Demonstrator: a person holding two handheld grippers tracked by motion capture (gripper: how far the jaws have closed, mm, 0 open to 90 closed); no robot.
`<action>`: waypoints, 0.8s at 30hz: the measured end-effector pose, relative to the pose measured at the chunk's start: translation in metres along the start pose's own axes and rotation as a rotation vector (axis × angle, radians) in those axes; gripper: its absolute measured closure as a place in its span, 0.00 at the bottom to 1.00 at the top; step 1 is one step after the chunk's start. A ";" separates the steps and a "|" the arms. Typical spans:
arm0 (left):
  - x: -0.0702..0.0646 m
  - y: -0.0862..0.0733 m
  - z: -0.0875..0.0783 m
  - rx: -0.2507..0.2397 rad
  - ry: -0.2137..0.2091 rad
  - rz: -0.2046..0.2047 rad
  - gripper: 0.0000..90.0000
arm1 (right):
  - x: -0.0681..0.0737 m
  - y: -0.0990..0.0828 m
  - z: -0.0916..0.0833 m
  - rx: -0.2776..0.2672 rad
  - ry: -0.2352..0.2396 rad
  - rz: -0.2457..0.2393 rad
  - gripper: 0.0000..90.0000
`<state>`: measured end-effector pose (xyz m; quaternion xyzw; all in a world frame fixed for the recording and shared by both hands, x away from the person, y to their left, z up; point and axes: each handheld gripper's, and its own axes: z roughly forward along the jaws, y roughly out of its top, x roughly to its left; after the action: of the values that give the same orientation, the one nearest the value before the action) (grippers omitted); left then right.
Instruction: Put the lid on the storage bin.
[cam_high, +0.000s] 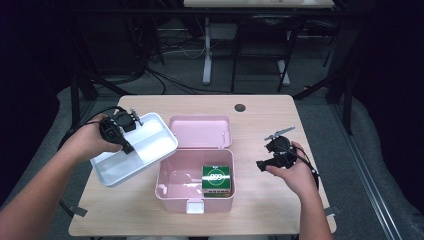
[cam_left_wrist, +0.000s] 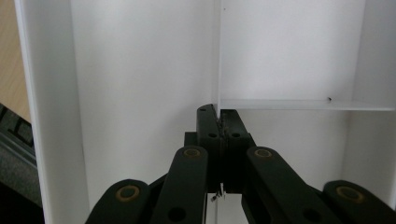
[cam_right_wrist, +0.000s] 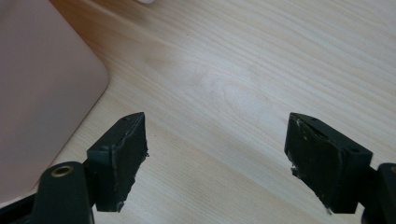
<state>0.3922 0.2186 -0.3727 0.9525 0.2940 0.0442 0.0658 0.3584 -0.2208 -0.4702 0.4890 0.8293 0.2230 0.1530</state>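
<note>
A white divided tray (cam_high: 152, 135) hangs tilted above the table's left side, its right corner over the left rim of the open pink box (cam_high: 165, 187). My left gripper (cam_high: 128, 148) is shut on the tray's thin middle divider (cam_left_wrist: 217, 56), the jaws (cam_left_wrist: 219, 116) pinched flat against it. Inside the pink box, at its right, lies a green carton (cam_high: 216, 178). My right gripper (cam_high: 261, 165) stays open just above bare wood to the right of the box, nothing between its fingers (cam_right_wrist: 217, 140). A corner of the pink box (cam_right_wrist: 37, 93) shows at the left of the right gripper view.
The box's lid (cam_high: 200, 132) lies open towards the back. A white latch (cam_high: 195, 206) sticks out at the box's front. The wooden table (cam_high: 260, 125) has a round cable hole (cam_high: 240, 107) near its back edge. Desk legs and cables stand on the floor behind.
</note>
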 end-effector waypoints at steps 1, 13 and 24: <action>-0.003 0.003 0.000 -0.001 -0.012 0.013 0.99 | 0.000 0.000 0.000 0.001 0.001 0.000 0.23; -0.030 0.031 0.001 0.016 -0.021 0.193 0.99 | 0.000 0.000 0.001 -0.003 -0.002 0.000 0.23; -0.055 0.056 0.006 0.011 -0.048 0.314 0.99 | -0.002 -0.001 0.002 -0.003 -0.003 0.004 0.23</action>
<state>0.3791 0.1411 -0.3731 0.9879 0.1398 0.0295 0.0600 0.3597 -0.2225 -0.4726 0.4906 0.8279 0.2235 0.1547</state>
